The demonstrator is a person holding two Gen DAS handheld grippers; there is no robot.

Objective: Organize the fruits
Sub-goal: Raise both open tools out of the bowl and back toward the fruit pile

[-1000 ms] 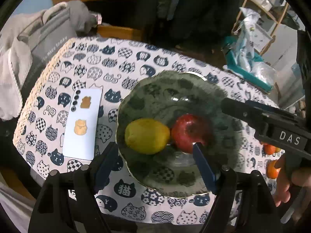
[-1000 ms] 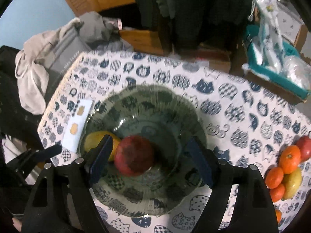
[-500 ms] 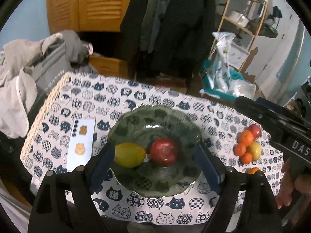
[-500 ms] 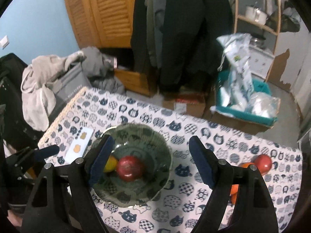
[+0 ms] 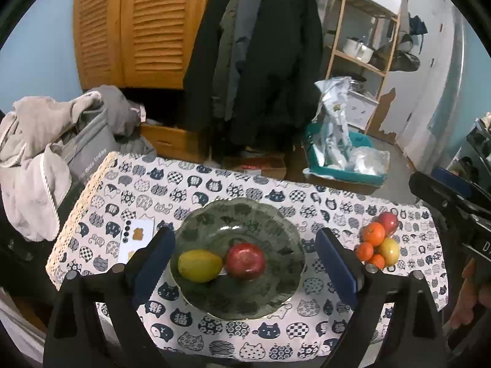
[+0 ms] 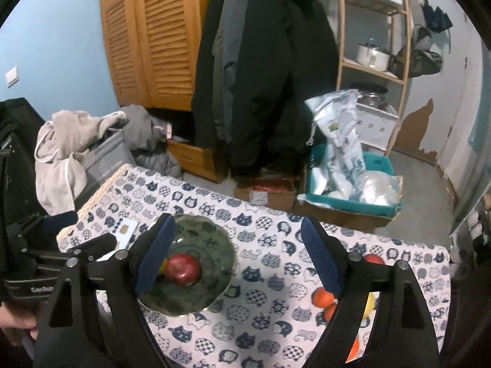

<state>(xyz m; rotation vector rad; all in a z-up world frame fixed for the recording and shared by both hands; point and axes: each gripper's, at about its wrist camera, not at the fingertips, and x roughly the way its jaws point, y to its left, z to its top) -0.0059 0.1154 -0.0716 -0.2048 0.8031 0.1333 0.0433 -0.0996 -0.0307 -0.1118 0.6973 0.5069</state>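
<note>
A dark green glass bowl [image 5: 276, 300] stands on the cat-print table and holds a yellow lemon [image 5: 199, 265] and a red apple [image 5: 245, 260]. The bowl [image 6: 211, 294] and apple [image 6: 182, 269] also show in the right wrist view. A pile of oranges, a yellow fruit and a red apple [image 5: 379, 243] lies at the table's right side; it also shows in the right wrist view [image 6: 325, 299], partly behind a finger. My left gripper [image 5: 245, 263] is open and empty, high above the bowl. My right gripper [image 6: 237, 260] is open and empty, high above the table.
A white sticker sheet [image 5: 136, 239] lies left of the bowl. Beyond the table are a grey bag with clothes [image 5: 61, 141], hanging dark coats [image 5: 264, 61], a teal bin with plastic bags [image 5: 340, 159] and a wooden shelf [image 5: 368, 30].
Both grippers have drawn up and back from the bowl, so the whole table and room now show. The lemon and apple stay in the bowl. Both jaws stay open.
</note>
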